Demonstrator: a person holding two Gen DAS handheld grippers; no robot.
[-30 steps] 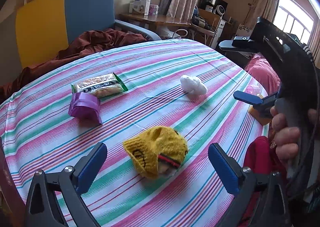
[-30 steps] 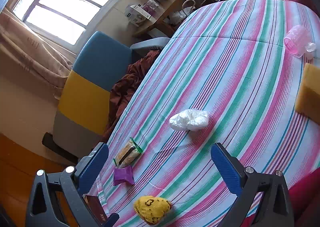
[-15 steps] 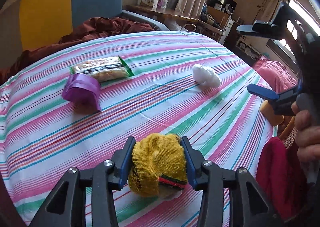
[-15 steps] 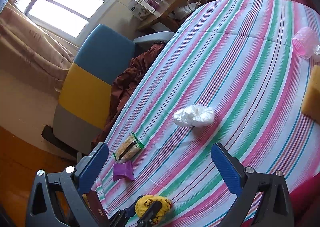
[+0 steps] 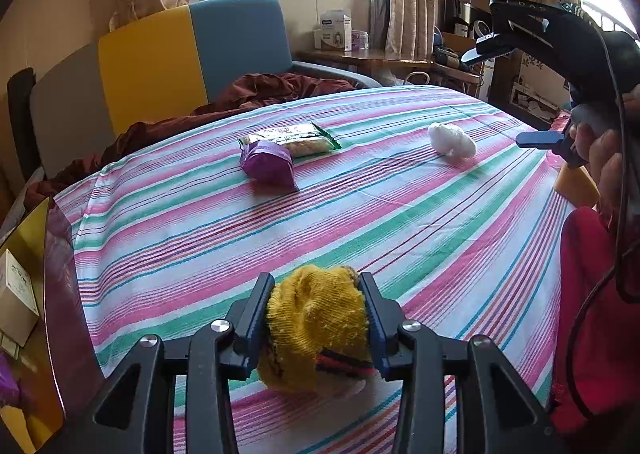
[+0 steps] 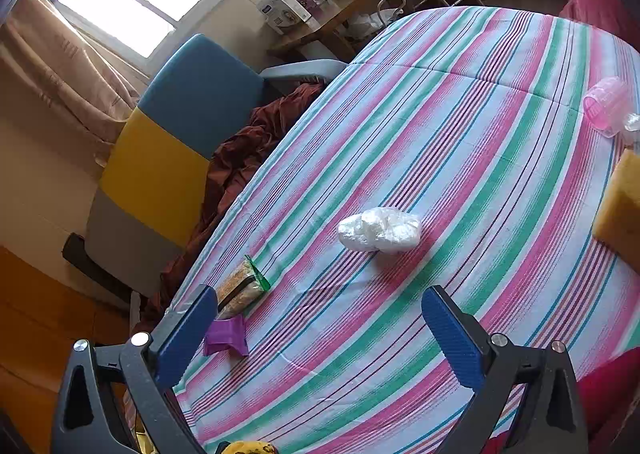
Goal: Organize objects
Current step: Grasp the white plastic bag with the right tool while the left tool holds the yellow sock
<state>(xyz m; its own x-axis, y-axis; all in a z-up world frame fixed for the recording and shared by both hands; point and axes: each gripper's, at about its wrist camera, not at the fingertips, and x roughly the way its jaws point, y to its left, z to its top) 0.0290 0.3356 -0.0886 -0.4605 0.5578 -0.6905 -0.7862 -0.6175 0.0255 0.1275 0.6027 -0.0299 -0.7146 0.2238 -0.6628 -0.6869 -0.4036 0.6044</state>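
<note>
My left gripper (image 5: 317,318) is shut on a yellow knitted sock (image 5: 316,328) with a red and dark cuff, held just above the striped tablecloth (image 5: 360,222) near its front edge. A purple pouch (image 5: 267,163), a green-edged snack packet (image 5: 294,139) and a white crumpled plastic bag (image 5: 451,139) lie farther back. My right gripper (image 6: 320,334) is open and empty, high above the table, with the white bag (image 6: 380,229), the packet (image 6: 239,287) and the pouch (image 6: 225,339) below it. The sock's top (image 6: 250,447) shows at the bottom edge.
A yellow sponge block (image 6: 622,210) and a pink plastic item (image 6: 606,103) lie at the table's right. A yellow, blue and grey chair (image 5: 160,62) with maroon cloth (image 5: 256,94) stands behind. A dark box (image 5: 60,294) sits at the left edge. Red cloth (image 5: 592,294) is at right.
My left gripper closed on the yellow sock and has drawn it up and toward the front left. My right gripper stayed open and shifted slightly above the table.
</note>
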